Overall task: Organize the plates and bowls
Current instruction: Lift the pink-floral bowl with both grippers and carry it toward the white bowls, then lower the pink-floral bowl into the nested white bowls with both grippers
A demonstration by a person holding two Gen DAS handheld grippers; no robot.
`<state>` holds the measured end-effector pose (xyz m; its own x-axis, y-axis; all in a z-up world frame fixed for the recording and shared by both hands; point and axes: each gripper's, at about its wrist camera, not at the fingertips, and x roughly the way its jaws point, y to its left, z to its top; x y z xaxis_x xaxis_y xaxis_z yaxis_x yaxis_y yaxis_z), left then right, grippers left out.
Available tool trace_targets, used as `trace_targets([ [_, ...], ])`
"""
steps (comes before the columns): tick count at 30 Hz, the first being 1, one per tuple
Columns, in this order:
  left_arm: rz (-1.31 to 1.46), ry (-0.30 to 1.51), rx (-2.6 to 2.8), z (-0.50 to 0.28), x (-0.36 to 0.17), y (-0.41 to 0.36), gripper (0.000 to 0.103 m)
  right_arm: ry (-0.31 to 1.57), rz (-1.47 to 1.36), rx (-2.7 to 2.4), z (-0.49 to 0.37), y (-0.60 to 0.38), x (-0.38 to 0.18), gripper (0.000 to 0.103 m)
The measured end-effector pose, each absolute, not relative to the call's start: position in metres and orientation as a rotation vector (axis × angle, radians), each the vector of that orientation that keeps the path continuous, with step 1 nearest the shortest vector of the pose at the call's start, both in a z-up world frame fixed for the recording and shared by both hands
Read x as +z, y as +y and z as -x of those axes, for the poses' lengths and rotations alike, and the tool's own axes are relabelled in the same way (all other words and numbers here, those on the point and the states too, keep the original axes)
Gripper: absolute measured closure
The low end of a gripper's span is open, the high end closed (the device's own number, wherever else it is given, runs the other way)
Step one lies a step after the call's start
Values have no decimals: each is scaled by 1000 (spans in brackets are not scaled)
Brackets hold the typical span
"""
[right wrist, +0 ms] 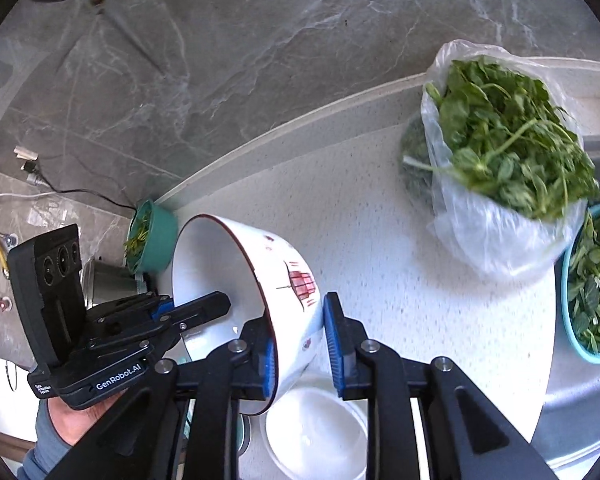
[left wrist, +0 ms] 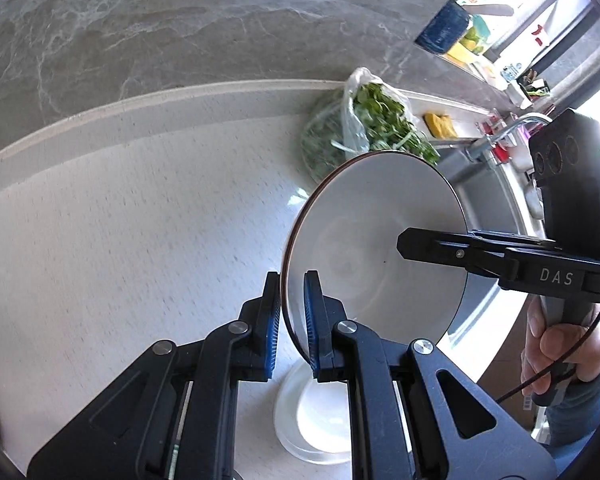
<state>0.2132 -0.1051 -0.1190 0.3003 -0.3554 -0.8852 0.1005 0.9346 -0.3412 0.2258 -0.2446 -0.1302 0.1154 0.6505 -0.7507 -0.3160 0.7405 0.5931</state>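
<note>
A white bowl (left wrist: 364,240) with a dark red rim and red drawings on its outside (right wrist: 284,292) is held tilted on its side above the counter. My left gripper (left wrist: 293,320) straddles its rim with a small gap at the pads. My right gripper (right wrist: 300,344) also straddles the rim, jaws apart, one pad (right wrist: 269,364) inside and the other pad (right wrist: 336,344) clear of the wall. Each gripper shows in the other's view, right (left wrist: 440,246) and left (right wrist: 196,308). A white dish (left wrist: 320,416) lies on the counter below, also in the right wrist view (right wrist: 320,428).
A plastic bag of greens (right wrist: 508,152) stands at the back right, beside a blue colander of leaves (right wrist: 592,284). A teal bowl (right wrist: 152,236) sits at the back left by the wall. The sink (left wrist: 488,200) with a tap lies to the right.
</note>
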Motion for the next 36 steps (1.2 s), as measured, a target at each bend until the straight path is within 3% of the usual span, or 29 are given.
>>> trace_targets([
  [23, 323, 1355, -311, -92, -177, -136, 93, 1402, -308, 747, -130, -277, -177, 77],
  [36, 311, 1385, -273, -83, -207, -141, 93, 1409, -218, 730, -118, -259, -196, 77],
])
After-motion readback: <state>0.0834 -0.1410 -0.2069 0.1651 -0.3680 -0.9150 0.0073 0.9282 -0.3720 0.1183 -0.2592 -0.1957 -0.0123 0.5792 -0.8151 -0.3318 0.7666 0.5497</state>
